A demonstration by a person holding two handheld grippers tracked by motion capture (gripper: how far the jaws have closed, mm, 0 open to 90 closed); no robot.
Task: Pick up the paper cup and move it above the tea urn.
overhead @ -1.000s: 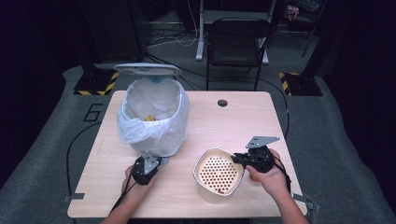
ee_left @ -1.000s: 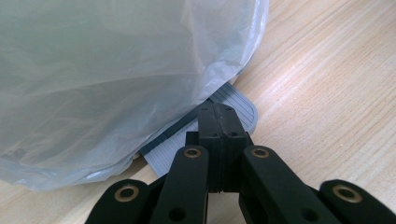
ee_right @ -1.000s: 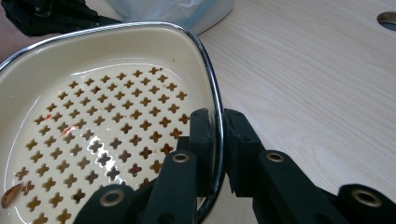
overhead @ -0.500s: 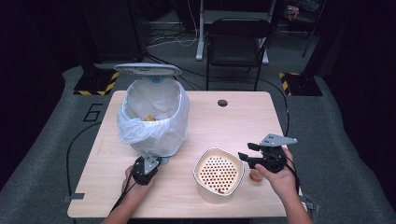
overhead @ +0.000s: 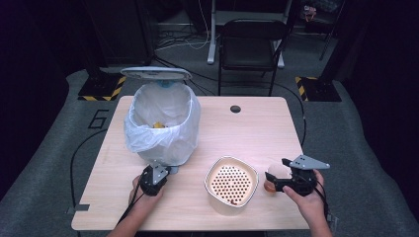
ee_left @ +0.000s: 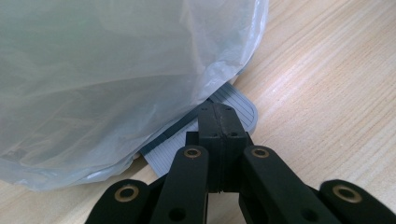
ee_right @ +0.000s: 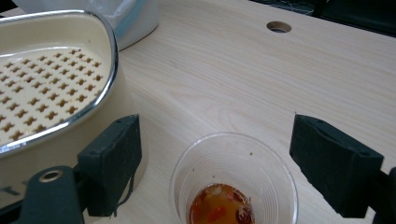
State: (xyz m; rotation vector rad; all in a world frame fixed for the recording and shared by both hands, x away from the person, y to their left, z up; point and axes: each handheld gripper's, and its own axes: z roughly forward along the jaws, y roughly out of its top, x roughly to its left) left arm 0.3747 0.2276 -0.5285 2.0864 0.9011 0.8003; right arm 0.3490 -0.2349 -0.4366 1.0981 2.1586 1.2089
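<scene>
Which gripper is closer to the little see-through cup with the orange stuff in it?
The right gripper. The clear cup stands on the table between its open jaws, which have just been opening. The left gripper is far across the table, past the strainer bowl, shut at the bin's pedal.

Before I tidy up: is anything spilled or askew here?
Nothing spilled. The clear cup stands upright beside the strainer bowl, orange-red residue at its bottom; a small red bit lies in the bowl. The bin stands upright, lid open.
</scene>
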